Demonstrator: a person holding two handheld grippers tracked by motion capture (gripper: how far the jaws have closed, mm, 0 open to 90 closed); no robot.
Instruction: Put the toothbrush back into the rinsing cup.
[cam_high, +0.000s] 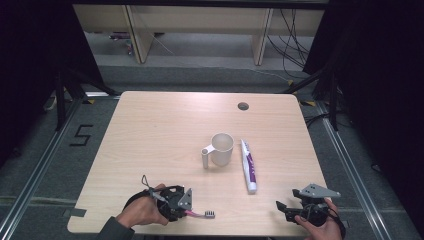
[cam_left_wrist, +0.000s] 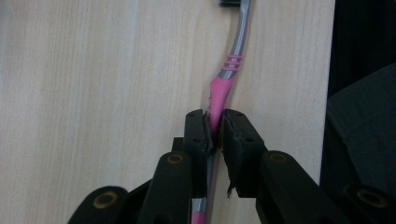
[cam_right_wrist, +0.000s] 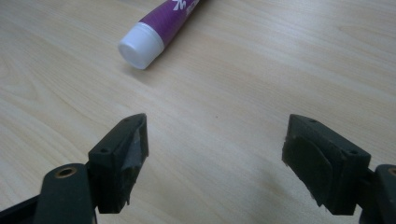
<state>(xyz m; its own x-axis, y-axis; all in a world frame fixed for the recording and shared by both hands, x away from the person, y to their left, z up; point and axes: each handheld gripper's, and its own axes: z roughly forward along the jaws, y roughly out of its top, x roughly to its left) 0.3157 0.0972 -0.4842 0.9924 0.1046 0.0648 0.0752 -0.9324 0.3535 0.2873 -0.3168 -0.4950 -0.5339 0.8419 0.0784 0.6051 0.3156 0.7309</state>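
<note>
The worktop (cam_high: 160, 130) is pale wood-look laminate with fine straight grain and a smooth, faintly satin face. On it the toothbrush (cam_left_wrist: 223, 88) looks like glossy pink plastic running into smooth grey plastic, the tube (cam_right_wrist: 161, 21) is shiny purple-and-white plastic with a matt white cap, and the mug (cam_high: 220, 149) is smooth, off-white and softly glossy, though whether ceramic or plastic is hard to tell. The left hand-held gripper (cam_left_wrist: 214, 128) is matt black plastic with dull, ragged-edged rubbery pads, as is the right hand-held gripper (cam_right_wrist: 215, 154), which carries a matt grey plate on top.
</note>
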